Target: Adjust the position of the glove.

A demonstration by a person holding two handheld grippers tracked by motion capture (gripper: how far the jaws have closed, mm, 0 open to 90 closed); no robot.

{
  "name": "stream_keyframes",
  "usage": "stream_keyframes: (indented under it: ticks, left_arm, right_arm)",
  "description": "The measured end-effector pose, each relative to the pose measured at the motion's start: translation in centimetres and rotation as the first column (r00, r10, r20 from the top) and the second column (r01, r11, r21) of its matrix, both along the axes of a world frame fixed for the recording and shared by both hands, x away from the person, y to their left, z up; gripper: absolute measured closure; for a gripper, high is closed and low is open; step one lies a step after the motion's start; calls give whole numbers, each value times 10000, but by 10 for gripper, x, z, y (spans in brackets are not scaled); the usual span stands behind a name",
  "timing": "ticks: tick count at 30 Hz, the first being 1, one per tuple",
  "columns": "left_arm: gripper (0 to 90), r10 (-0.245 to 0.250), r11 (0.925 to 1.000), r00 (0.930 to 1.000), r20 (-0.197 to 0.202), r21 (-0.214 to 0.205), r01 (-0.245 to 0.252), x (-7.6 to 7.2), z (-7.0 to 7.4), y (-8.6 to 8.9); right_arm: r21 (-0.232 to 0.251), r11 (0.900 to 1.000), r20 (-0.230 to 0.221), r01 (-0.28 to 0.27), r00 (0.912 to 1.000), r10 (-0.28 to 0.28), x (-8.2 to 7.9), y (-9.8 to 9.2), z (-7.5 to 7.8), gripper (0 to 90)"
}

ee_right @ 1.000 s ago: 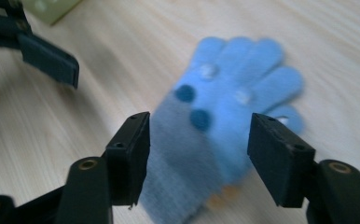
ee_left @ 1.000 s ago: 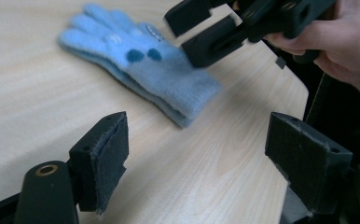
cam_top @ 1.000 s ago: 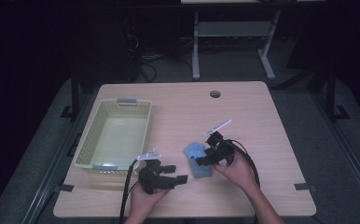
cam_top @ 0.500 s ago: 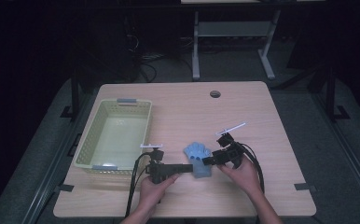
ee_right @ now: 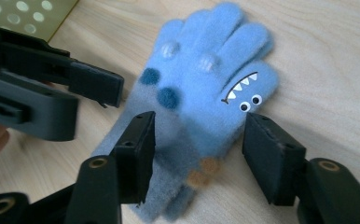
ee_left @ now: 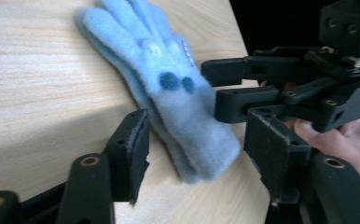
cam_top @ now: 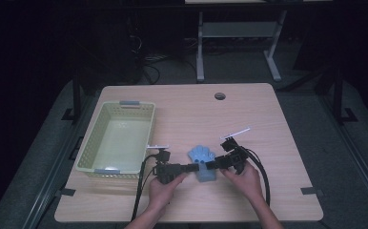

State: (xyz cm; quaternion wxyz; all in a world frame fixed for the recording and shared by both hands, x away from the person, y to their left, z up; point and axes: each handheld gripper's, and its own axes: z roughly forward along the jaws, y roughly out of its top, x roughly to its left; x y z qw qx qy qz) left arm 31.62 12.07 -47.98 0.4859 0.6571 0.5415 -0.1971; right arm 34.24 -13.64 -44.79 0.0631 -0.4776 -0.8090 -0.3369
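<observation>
One pair of light blue fleece gloves [ee_right: 201, 98], stacked one on the other and lying flat on the wooden table [cam_top: 268, 114]. I see a monster face on the thumb: white teeth and two small eyes. Two dark blue spots sit on the back, with two pale raised dots nearer the fingers and tan patches at the cuff.

Position: near the front edge of the table, directly between my two grippers, fingers pointing away from me, in the high view.

Left gripper [ee_left: 201, 163]: comes in from the left, level with the table. Its jaws have just been closing and now stand partly open astride the cuff end. In the left gripper view one pad is at the glove's edge and the other is clear of it, so I count no grip.

Right gripper [ee_right: 199, 156]: comes in from the right, facing the left one. Its jaws have also just been closing and stand partly open on either side of the cuff and palm. I cannot tell whether the left pad touches the fleece; the right pad has a gap.

Other items: one pale green plastic basket [cam_top: 90, 143] at the table's left, well apart from the gloves. One round cable hole [cam_top: 219, 96] near the far edge. Each gripper's tip stands just beside the other's.
</observation>
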Motion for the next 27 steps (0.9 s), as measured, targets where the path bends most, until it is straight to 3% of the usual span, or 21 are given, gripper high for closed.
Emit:
stream_keyframes:
  ticks: [8,12,19,21,27]
  left_arm:
    - [518,-256,9992,9997,-53,307,257,3,-7,-2]
    - [565,-398,9985,9992,7,369,397,4,-9,-5]
    - [618,-672,9971,9977,-35,357,673,7,-10,-9]
    - [635,-679,9971,9977,-45,345,680,7,-10,-10]
    - [667,-877,9954,9961,-75,374,879,10,-12,-14]
  right_arm:
    - [123,9994,-120,325,9994,-324,-1,-4,-2,483]
    - [327,9984,-475,451,9979,-436,-2,-8,-10,522]
    - [244,9990,-335,373,9988,-365,-4,-3,-11,578]
    - [381,9984,-244,422,9988,-413,-6,-3,-13,633]
    - [707,9963,-383,483,9982,-457,-7,-5,-16,689]
